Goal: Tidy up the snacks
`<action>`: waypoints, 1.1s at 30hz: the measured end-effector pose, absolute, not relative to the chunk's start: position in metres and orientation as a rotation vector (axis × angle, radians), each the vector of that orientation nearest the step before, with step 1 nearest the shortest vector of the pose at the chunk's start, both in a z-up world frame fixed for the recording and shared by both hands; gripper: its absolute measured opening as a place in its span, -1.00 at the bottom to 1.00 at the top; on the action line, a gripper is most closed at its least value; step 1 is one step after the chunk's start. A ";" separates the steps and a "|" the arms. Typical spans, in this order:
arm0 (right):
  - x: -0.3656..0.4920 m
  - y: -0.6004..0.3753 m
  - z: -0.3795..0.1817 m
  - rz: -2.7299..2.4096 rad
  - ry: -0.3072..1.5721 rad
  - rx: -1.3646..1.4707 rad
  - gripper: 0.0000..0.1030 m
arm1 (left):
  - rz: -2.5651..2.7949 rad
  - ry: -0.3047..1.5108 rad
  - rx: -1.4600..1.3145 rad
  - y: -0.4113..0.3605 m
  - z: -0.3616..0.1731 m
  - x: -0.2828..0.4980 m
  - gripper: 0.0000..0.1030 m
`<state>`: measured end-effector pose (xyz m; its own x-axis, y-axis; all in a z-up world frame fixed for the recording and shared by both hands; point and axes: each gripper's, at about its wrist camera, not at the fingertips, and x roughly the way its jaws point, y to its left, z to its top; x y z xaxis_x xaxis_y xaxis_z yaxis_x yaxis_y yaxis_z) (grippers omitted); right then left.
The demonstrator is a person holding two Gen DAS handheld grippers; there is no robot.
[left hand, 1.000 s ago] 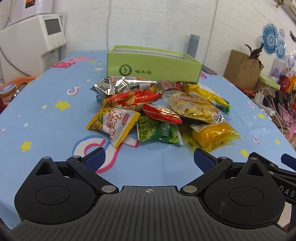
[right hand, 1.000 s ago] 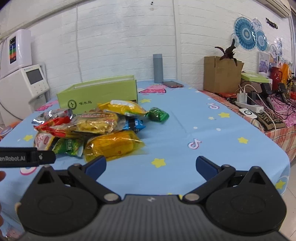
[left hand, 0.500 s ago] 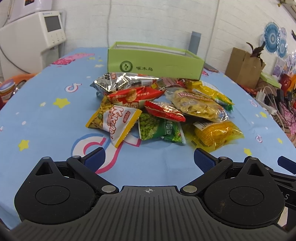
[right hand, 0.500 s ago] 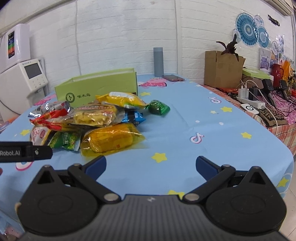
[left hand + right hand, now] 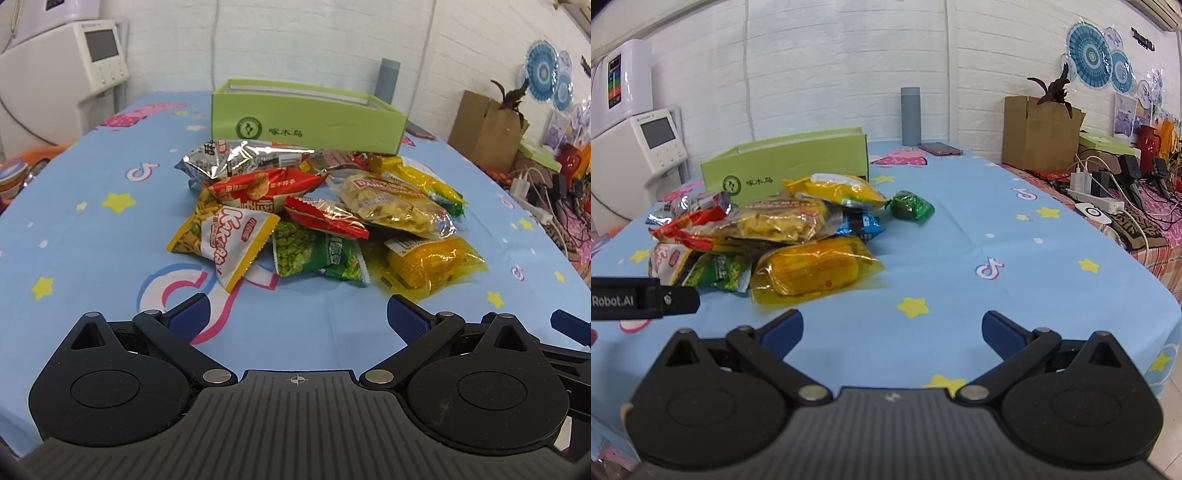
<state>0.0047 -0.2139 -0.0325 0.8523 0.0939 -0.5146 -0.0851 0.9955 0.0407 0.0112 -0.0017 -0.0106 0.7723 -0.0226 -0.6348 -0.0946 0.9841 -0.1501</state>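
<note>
Snacks lie heaped near the middle of the counter (image 5: pixel 74 229), which wears a blue cloth with stars. In the left wrist view, the left gripper (image 5: pixel 297 317) hangs just short of the heap, its blue fingers (image 5: pixel 192 317) spread wide with nothing between them. Nearest it are a white and yellow packet (image 5: pixel 229 240), a green pea packet (image 5: pixel 317 254) and a yellow corn packet (image 5: pixel 432 262); a silver bag (image 5: pixel 240 158) lies at the far side, close to the green box (image 5: pixel 306 118), whose top is open.

In the right wrist view, the right gripper (image 5: pixel 892 328) sits over bare cloth, fingers (image 5: pixel 1001 332) likewise wide apart and empty. The heap lies ahead to its left, the corn packet (image 5: pixel 812 269) nearest. A small green packet (image 5: pixel 910 206) rests apart, just right of the heap. The box (image 5: pixel 790 170) stands behind, a grey bottle (image 5: pixel 910 116) further back.
</note>
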 end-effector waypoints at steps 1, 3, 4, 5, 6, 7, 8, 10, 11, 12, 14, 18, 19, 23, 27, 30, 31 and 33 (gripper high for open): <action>0.004 -0.214 -0.032 0.095 0.540 0.016 0.99 | 0.036 0.678 -0.181 -0.002 -0.010 0.010 0.83; 0.002 -0.213 -0.030 0.094 0.534 0.011 0.99 | 0.038 0.676 -0.179 -0.002 -0.008 0.009 0.83; 0.001 -0.212 -0.030 0.095 0.531 0.007 0.99 | 0.037 0.673 -0.180 -0.001 -0.007 0.008 0.83; 0.000 -0.212 -0.029 0.096 0.529 0.005 0.99 | 0.038 0.675 -0.178 -0.001 -0.007 0.007 0.83; 0.000 -0.212 -0.028 0.097 0.527 0.003 0.99 | 0.037 0.676 -0.182 -0.001 -0.006 0.006 0.83; -0.001 -0.211 -0.028 0.101 0.527 0.001 0.99 | 0.037 0.675 -0.182 -0.001 -0.005 0.005 0.83; -0.002 -0.210 -0.027 0.103 0.525 -0.002 0.99 | 0.037 0.673 -0.180 -0.001 -0.005 0.005 0.83; -0.003 -0.210 -0.027 0.106 0.521 -0.005 0.99 | 0.036 0.670 -0.179 -0.001 -0.004 0.004 0.83; -0.003 -0.209 -0.026 0.108 0.520 -0.007 0.99 | 0.036 0.670 -0.177 -0.002 -0.003 0.004 0.83; -0.003 -0.209 -0.026 0.108 0.519 -0.008 0.99 | 0.035 0.669 -0.176 -0.002 -0.003 0.004 0.83; -0.004 -0.209 -0.026 0.107 0.518 -0.011 0.99 | 0.035 0.664 -0.177 0.000 -0.001 0.003 0.84; -0.002 -0.210 -0.026 0.112 0.516 -0.004 0.99 | 0.056 0.647 -0.182 0.007 0.003 0.001 0.84; 0.000 -0.210 -0.027 0.119 0.520 0.003 0.99 | 0.065 0.644 -0.186 0.010 0.004 0.002 0.84; 0.013 -0.209 -0.035 0.127 0.563 0.013 0.99 | 0.083 0.659 -0.191 0.014 0.002 0.012 0.84; 0.021 -0.210 -0.041 0.112 0.579 0.009 0.99 | 0.089 0.681 -0.148 0.010 -0.001 0.019 0.84; 0.024 -0.213 -0.046 0.115 0.595 0.023 0.99 | 0.075 0.688 -0.156 0.008 -0.004 0.021 0.84; 0.025 -0.214 -0.047 0.121 0.600 0.033 0.99 | 0.071 0.692 -0.158 0.007 -0.005 0.021 0.84; 0.027 -0.215 -0.049 0.133 0.600 0.043 0.99 | 0.066 0.701 -0.158 0.007 -0.005 0.023 0.84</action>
<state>0.0270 -0.2152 -0.0492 0.8170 0.1376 -0.5600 -0.1125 0.9905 0.0794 0.0231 0.0072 -0.0046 0.7626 0.0078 -0.6469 -0.1140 0.9859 -0.1225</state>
